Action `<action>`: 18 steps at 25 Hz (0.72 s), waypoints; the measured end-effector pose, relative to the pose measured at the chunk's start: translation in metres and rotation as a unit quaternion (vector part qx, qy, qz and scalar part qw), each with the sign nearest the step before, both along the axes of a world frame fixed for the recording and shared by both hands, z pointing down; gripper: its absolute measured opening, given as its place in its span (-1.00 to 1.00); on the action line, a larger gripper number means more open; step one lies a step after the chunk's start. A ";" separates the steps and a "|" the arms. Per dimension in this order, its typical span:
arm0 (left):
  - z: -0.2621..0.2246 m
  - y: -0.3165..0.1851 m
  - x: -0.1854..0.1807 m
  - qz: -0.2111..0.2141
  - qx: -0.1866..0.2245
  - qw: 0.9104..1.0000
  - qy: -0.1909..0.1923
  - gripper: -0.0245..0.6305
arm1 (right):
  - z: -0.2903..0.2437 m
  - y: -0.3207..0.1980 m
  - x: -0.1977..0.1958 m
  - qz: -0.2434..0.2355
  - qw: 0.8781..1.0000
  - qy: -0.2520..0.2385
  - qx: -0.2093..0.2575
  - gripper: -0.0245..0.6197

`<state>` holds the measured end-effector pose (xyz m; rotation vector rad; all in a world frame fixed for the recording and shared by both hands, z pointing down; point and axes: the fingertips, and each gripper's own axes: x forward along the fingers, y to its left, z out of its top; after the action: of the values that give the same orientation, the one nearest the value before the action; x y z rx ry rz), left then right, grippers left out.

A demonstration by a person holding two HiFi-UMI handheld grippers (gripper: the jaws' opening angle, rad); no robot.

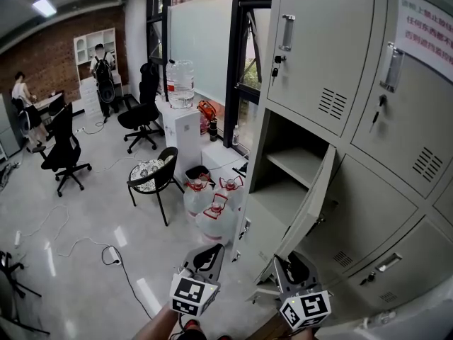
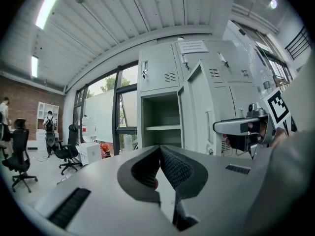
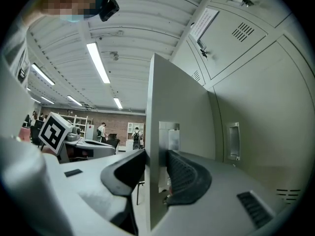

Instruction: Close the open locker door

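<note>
The open grey locker door (image 1: 311, 204) swings out from a lower compartment with a shelf (image 1: 290, 163) in the bank of lockers. My right gripper (image 1: 294, 268) is at the door's bottom free edge. In the right gripper view the door (image 3: 177, 102) stands edge-on between the pads, and my right gripper (image 3: 156, 168) is shut on it. My left gripper (image 1: 209, 257) hovers to the door's left, apart from it, with its pads (image 2: 170, 168) together and nothing between them. The left gripper view shows the door (image 2: 197, 112) ajar and the right gripper (image 2: 246, 129) beside it.
Large water bottles (image 1: 212, 214) stand on the floor just left of the lockers, by a white cabinet (image 1: 185, 137). A black chair (image 1: 152, 176), office chairs (image 1: 64, 147) and floor cables (image 1: 110, 255) lie further left. People stand at the far brick wall.
</note>
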<state>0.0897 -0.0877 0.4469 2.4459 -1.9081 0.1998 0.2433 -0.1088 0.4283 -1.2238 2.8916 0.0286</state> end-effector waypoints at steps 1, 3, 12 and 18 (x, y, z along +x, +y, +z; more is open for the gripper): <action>0.001 -0.001 -0.002 -0.001 -0.001 1.000 0.001 -0.86 | 0.000 0.000 -0.002 -0.003 1.000 0.001 0.001 -0.48; 0.001 -0.003 -0.005 -0.003 -0.001 1.000 0.001 -0.86 | 0.001 -0.002 -0.007 -0.007 1.000 0.003 0.002 -0.48; 0.001 -0.025 -0.045 -0.001 -0.001 1.000 0.004 -0.86 | 0.000 -0.018 -0.052 -0.005 1.000 0.013 0.005 -0.52; 0.001 -0.056 -0.081 0.020 -0.004 1.000 0.006 -0.86 | 0.001 -0.040 -0.087 0.021 1.000 0.017 0.003 -0.55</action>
<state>0.0087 -0.1435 0.4479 2.4752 -1.8516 0.1927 0.1566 -0.1483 0.4292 -1.2972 2.8916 0.0576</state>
